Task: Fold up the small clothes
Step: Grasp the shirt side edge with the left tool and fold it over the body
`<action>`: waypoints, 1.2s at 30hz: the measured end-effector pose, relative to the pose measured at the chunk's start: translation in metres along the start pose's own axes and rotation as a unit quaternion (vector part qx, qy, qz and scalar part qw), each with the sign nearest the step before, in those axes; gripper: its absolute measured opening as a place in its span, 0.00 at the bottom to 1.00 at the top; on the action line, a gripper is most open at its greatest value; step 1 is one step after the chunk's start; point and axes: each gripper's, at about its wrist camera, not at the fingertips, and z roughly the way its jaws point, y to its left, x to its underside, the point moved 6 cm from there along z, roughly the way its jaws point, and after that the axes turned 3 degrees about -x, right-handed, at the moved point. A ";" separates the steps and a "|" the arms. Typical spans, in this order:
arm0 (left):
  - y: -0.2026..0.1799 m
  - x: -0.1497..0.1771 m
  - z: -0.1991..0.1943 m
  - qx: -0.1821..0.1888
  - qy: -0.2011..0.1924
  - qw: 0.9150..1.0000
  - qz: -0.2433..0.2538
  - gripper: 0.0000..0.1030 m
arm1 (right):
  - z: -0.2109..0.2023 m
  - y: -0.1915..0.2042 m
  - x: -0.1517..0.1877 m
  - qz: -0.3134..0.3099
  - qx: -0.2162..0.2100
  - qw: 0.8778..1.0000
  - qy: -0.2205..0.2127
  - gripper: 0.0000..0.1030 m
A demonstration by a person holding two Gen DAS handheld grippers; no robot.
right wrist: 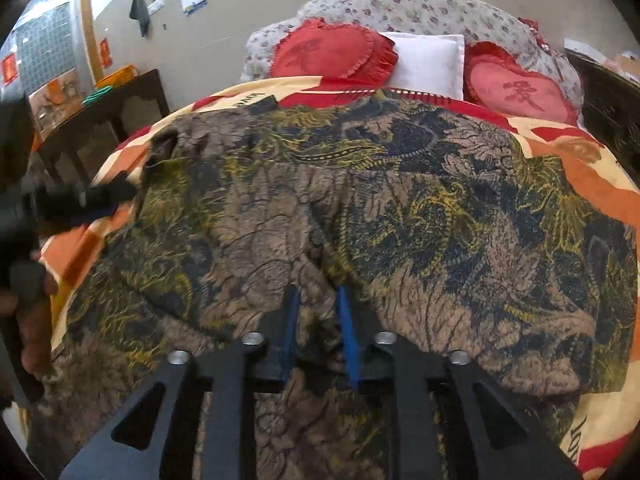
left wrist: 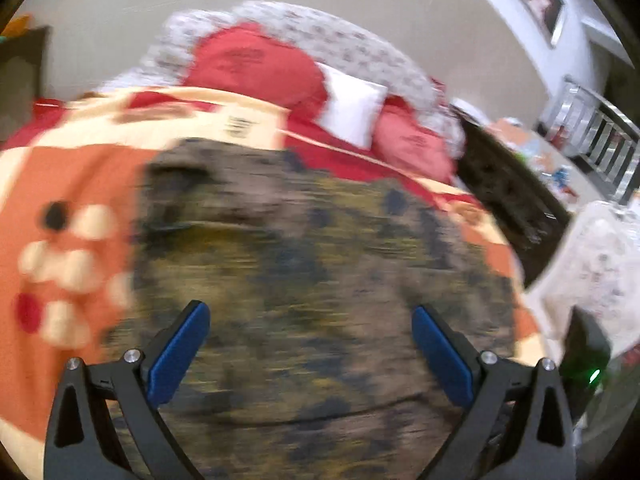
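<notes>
A brown garment with a yellow and navy print [right wrist: 400, 200] lies spread across the bed, rumpled into soft folds. My right gripper [right wrist: 317, 292] is down on its near middle. The blue pads stand a narrow gap apart with a ridge of the cloth between them, not pinched. In the left wrist view the same garment [left wrist: 300, 240] is blurred under my left gripper [left wrist: 309, 310], which is wide open and holds nothing. That left gripper [right wrist: 100, 196] also shows as a dark blur at the garment's left edge, with the person's hand [right wrist: 32, 300] below it.
The garment rests on an orange, cream and red blanket [right wrist: 600, 184]. Red heart pillows [right wrist: 332, 48] and a white pillow [right wrist: 428, 60] lean on the floral headboard. A dark wooden side table [right wrist: 100, 120] stands to the left, and dark furniture [left wrist: 508, 192] to the right.
</notes>
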 end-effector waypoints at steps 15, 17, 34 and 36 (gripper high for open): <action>-0.061 0.025 0.093 0.187 0.182 0.955 -0.144 0.82 | -0.036 -0.017 0.068 0.036 0.047 0.998 0.018 0.31; -0.059 0.029 0.093 0.200 0.202 0.945 -0.162 0.82 | -0.034 -0.018 0.067 0.040 0.050 0.998 0.015 0.31; -0.083 0.014 0.115 0.212 0.231 0.934 -0.169 0.75 | -0.032 -0.024 0.066 0.059 0.030 0.998 0.012 0.31; -0.080 0.013 0.123 0.208 0.230 0.934 -0.178 0.75 | -0.032 -0.023 0.066 0.060 0.029 0.998 0.012 0.31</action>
